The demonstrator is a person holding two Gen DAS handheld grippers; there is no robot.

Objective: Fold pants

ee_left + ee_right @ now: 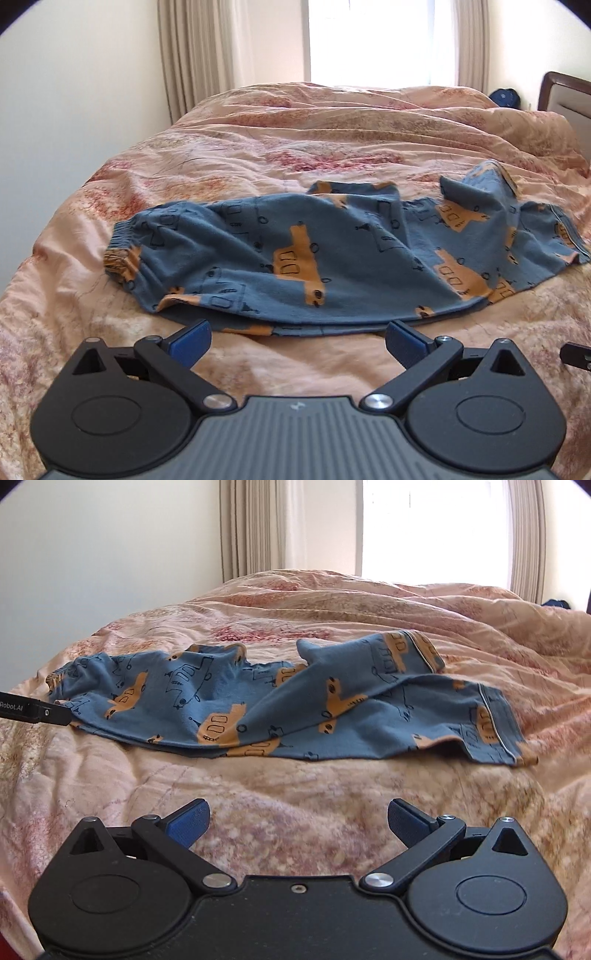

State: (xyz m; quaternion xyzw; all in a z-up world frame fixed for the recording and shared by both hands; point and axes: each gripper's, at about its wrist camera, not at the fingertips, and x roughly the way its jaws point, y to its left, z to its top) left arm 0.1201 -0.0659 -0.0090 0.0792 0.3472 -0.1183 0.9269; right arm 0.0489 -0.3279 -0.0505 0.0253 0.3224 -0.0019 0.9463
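Observation:
Blue pants (pixel 314 254) with orange vehicle prints lie rumpled across the pink bed cover, waistband at the left, leg cuffs at the right. They also show in the right wrist view (pixel 280 701), one leg bunched up over the other. My left gripper (pixel 297 341) is open and empty, its blue pads just short of the pants' near edge. My right gripper (pixel 298 821) is open and empty, a short way back from the pants on the cover.
The pink floral bed cover (pixel 258 147) is wrinkled. A white wall is at the left, curtains (pixel 199 51) and a bright window behind. A headboard (pixel 565 96) and a dark blue object (pixel 504 98) are at the far right.

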